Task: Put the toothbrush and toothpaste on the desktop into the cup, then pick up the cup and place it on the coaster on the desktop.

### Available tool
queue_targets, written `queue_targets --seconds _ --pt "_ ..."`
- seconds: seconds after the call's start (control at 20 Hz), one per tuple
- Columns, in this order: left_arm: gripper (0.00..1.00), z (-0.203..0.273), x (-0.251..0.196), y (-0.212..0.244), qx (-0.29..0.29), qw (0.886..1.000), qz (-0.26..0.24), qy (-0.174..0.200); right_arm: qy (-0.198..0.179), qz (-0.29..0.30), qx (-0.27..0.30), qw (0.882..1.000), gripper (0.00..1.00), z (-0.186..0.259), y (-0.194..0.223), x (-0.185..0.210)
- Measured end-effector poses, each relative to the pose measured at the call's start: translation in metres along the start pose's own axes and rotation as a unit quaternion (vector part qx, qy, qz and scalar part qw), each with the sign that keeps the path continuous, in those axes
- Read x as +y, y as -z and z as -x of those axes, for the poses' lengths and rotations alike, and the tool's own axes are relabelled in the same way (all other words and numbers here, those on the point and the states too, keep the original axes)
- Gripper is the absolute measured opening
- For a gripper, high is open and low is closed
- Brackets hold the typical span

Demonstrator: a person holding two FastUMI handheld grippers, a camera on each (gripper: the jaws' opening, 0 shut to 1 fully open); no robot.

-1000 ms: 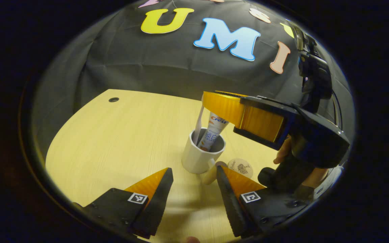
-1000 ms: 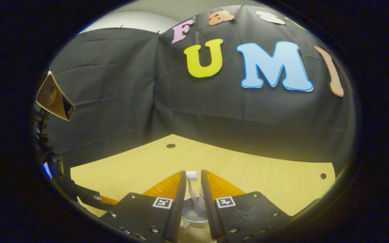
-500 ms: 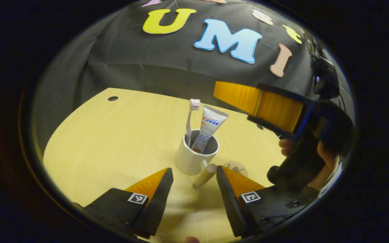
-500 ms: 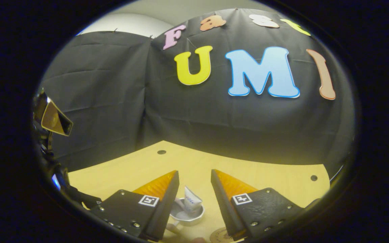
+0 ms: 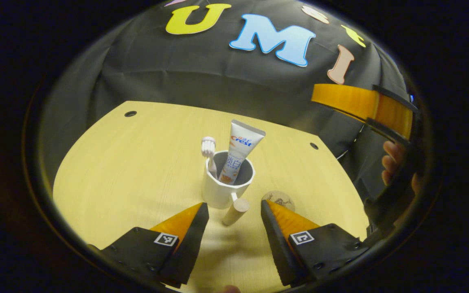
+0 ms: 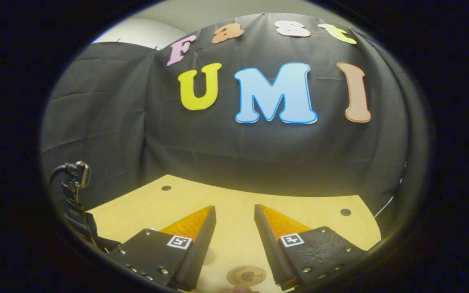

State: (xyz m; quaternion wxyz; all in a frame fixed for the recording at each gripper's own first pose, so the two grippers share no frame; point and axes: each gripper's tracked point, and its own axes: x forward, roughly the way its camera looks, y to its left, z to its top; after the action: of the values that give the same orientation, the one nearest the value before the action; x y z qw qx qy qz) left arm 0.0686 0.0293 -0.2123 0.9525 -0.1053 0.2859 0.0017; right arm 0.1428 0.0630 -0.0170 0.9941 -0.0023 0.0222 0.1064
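Observation:
In the left gripper view a white cup (image 5: pixel 223 190) with a wooden handle (image 5: pixel 235 211) stands upright mid-table. A toothpaste tube (image 5: pixel 237 151) and a toothbrush (image 5: pixel 209 154) stick out of it. A round wooden coaster (image 5: pixel 278 199) lies just right of the cup. My left gripper (image 5: pixel 234 209) is open, its fingers either side of the handle, a little short of it. The right gripper (image 5: pixel 362 106) is held high at the right by a hand (image 5: pixel 390 162). In the right gripper view my right gripper (image 6: pixel 233 213) is open over the desktop, with the coaster (image 6: pixel 246 275) low between its fingers.
The light wooden desktop (image 5: pixel 136 162) has small cable holes at its back left (image 5: pixel 130 113) and back right (image 5: pixel 314 145). Black cloth walls it at the back. A black clamp with cables (image 6: pixel 73 191) shows at the left in the right gripper view.
The right gripper opened and let go of the toothbrush, which now stands in the cup, then lifted away up and right. The left gripper stayed open by the handle.

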Motion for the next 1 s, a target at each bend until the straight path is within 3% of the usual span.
queue_targets --seconds 0.5,1.0 --pt "0.86 -0.033 -0.002 0.010 0.083 0.996 -0.012 -0.009 0.092 -0.030 0.030 0.995 0.64 0.055 0.016 -0.082" --pt "0.84 -0.064 0.006 0.020 0.177 0.984 0.011 -0.033 0.108 -0.071 0.086 0.988 0.64 0.079 0.053 -0.102"
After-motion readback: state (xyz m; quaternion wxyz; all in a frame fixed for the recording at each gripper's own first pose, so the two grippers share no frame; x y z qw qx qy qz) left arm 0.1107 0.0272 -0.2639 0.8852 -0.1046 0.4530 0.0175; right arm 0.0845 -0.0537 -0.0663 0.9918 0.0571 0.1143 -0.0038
